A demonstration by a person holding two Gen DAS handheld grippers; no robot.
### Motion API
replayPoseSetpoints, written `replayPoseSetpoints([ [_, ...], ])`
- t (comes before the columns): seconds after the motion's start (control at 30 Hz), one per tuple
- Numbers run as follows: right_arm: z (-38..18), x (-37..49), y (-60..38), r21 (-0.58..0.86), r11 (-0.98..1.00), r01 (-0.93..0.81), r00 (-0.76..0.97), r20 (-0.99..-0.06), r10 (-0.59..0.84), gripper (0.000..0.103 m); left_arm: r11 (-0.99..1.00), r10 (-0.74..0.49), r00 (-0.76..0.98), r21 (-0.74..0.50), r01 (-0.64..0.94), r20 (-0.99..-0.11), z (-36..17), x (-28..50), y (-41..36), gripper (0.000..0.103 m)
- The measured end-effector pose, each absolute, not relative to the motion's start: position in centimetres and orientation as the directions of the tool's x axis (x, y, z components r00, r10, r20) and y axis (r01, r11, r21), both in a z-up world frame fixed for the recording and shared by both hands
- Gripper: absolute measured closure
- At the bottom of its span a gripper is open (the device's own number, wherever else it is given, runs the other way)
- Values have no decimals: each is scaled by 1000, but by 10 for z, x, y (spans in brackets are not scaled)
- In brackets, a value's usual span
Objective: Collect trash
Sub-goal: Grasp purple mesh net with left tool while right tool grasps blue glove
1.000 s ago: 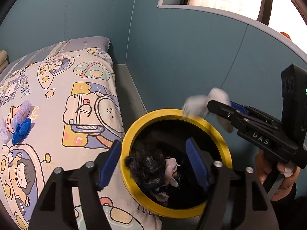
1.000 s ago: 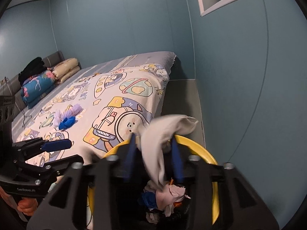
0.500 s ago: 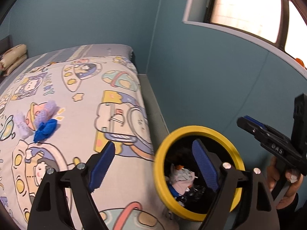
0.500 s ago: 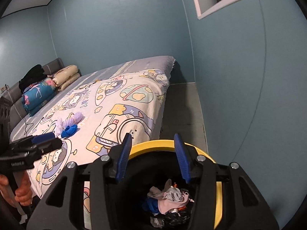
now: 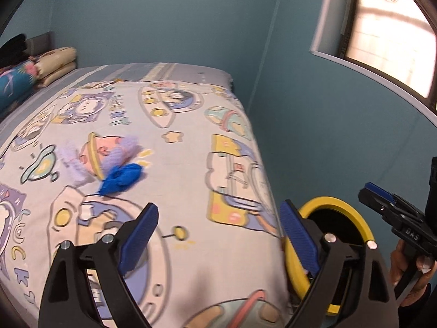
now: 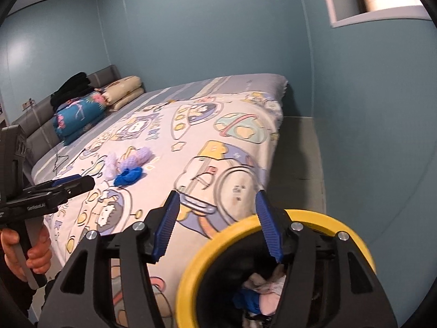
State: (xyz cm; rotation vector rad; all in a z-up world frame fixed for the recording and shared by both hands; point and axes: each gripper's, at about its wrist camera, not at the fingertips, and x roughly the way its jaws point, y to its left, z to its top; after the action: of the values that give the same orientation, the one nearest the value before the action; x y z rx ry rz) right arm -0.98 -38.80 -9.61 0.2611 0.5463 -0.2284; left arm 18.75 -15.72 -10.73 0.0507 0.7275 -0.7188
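Bed [image 5: 191, 164] nearer now under left claw [image 5: 218, 235], bin [image 5: 341, 213] sideward.

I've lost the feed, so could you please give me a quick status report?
Both grippers, left and right, open, empty. Blue scrap and lilac pieces on bed. Bin alongside. Path clear.

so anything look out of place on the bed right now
Yes: a small cluster of stray items lies mid-bed on the cartoon-print bedspread: a crumpled blue piece and fuzzy lavender pieces beside it. The rest of the spread looks flat, so they stand out. Both grippers are open and empty near the yellow-rimmed bin.
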Motion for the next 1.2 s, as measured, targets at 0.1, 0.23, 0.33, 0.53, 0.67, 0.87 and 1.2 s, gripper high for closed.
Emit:
replayPoseSetpoints([
  [0.1, -98, 12, -374, 186, 952, 242, 833, -543, -105, 46, 793, -557, 544, -206, 574, -627, -112, 204, -135, 16],
  [0.23, -102, 40, -354, 176, 965, 195, 830, -553, -66, 45, 823, -522, 565, -205, 529, -639, -121, 222, -106, 16],
  [0.33, -109, 62, -340, 185, 971, 149, 825, -565, -19, 45, 848, -487, 582, -194, 493, -651, -128, 236, -84, 16],
  [0.53, -125, 110, -310, 189, 979, 73, 795, -604, 57, 45, 889, -428, 601, -195, 415, -675, -144, 270, -46, 16],
  [0.67, -134, 141, -289, 190, 981, 27, 771, -628, 100, 45, 903, -400, 610, -180, 390, -684, -151, 295, -27, 16],
  [0.87, -149, 185, -260, 193, 981, -24, 744, -652, 146, 45, 929, -341, 615, -154, 338, -711, -162, 341, -7, 16],
  [1.2, -171, 251, -225, 152, 986, -75, 696, -699, 161, 37, 948, -303, 602, -170, 269, -739, -183, 413, 10, 15],
])
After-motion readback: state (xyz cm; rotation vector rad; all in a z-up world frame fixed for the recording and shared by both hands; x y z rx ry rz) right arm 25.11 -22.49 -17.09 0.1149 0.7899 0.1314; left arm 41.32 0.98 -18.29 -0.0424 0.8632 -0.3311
